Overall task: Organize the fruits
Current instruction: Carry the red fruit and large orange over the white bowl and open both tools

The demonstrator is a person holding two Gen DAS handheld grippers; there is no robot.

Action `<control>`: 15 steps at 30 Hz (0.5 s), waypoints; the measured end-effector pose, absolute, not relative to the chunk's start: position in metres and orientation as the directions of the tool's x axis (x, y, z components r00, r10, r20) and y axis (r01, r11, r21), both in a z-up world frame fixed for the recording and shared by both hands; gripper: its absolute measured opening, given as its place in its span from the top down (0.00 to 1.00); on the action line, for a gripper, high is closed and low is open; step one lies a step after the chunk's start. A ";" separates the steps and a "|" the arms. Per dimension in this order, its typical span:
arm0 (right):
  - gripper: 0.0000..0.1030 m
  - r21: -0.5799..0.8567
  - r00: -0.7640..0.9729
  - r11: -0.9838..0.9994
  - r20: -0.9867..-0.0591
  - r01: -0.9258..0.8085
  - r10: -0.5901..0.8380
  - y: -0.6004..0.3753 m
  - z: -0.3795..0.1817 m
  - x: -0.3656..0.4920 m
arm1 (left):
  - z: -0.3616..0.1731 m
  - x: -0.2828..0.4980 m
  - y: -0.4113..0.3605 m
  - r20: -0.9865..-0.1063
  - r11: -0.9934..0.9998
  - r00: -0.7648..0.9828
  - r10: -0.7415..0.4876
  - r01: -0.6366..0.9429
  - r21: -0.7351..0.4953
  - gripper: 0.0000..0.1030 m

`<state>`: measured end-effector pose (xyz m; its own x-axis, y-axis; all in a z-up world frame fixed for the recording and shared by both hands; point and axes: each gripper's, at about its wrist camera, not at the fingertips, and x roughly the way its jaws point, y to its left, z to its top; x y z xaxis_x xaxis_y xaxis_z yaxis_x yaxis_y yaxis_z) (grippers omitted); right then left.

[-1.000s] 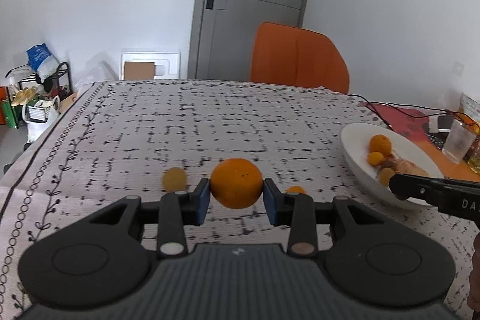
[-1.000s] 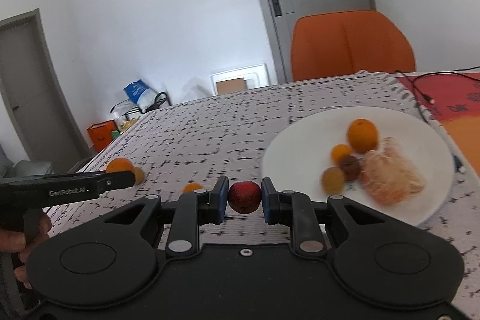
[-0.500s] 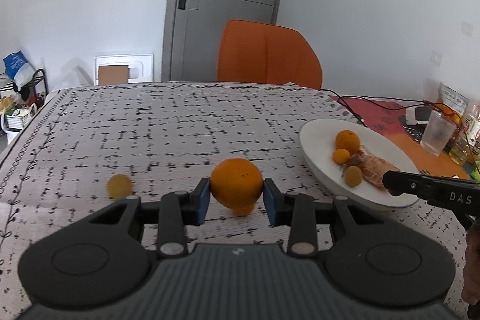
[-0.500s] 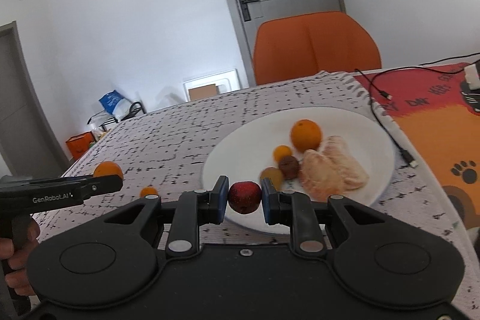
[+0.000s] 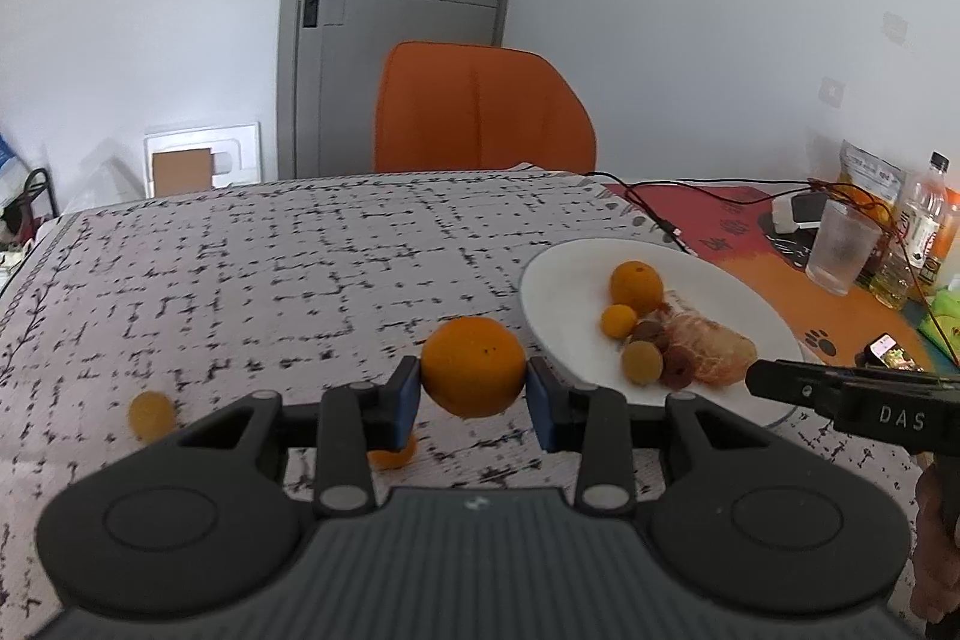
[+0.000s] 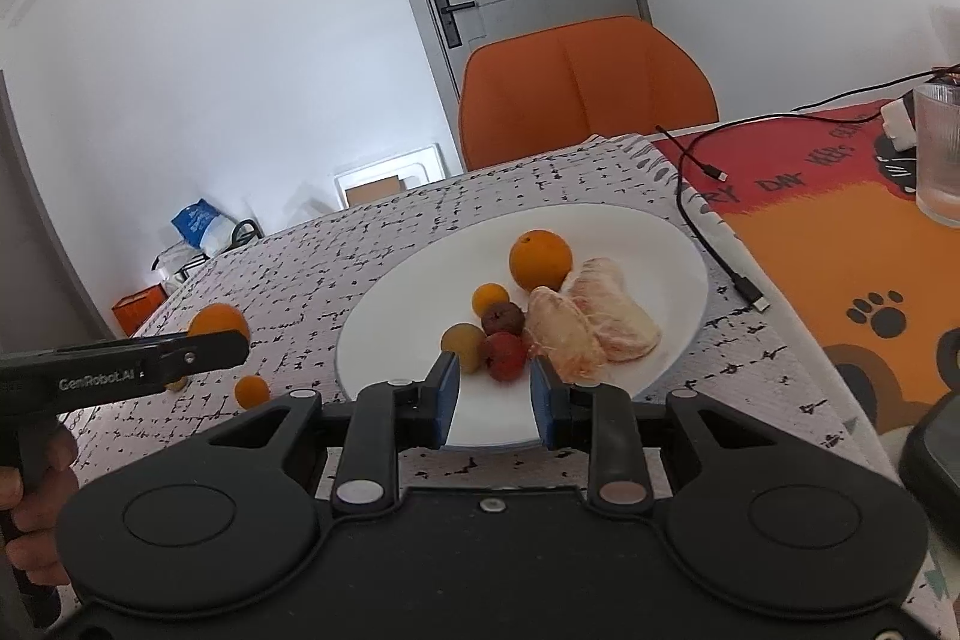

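My left gripper is shut on a large orange and holds it above the tablecloth, just left of the white plate. My right gripper is open over the plate's near rim; a small red fruit lies on the plate just beyond its fingertips. The plate also holds an orange, small yellow and dark fruits and peeled citrus segments. A small yellow fruit and a small orange fruit lie on the cloth.
An orange chair stands behind the table. A glass, bottles and cables sit on the orange mat at the right. A black cable runs beside the plate.
My right gripper has opened and the red fruit now lies on the plate. My left gripper has carried the orange to the right, closer to the plate.
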<state>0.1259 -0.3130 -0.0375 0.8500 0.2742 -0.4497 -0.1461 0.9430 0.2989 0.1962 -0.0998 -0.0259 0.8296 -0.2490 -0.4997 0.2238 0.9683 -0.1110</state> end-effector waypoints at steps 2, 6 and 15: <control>0.73 0.301 0.851 0.942 -0.447 -0.146 0.275 -0.315 -0.037 0.125 | -0.026 0.199 -0.106 -0.499 0.966 0.827 -0.258 0.239 -0.103 0.65; 0.73 0.306 0.856 0.941 -0.440 -0.143 0.273 -0.319 -0.035 0.121 | -0.025 0.204 -0.117 -0.499 0.960 0.822 -0.274 0.263 -0.095 0.65; 0.73 0.314 0.863 0.941 -0.433 -0.126 0.260 -0.330 -0.035 0.115 | -0.027 0.217 -0.142 -0.508 0.948 0.806 -0.305 0.307 -0.081 0.65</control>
<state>0.1153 -0.3299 -0.0351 0.8630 0.2597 -0.4333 -0.1258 0.9412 0.3135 0.2166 -0.1416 -0.0271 0.8058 -0.3046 -0.5078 0.3073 0.9481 -0.0812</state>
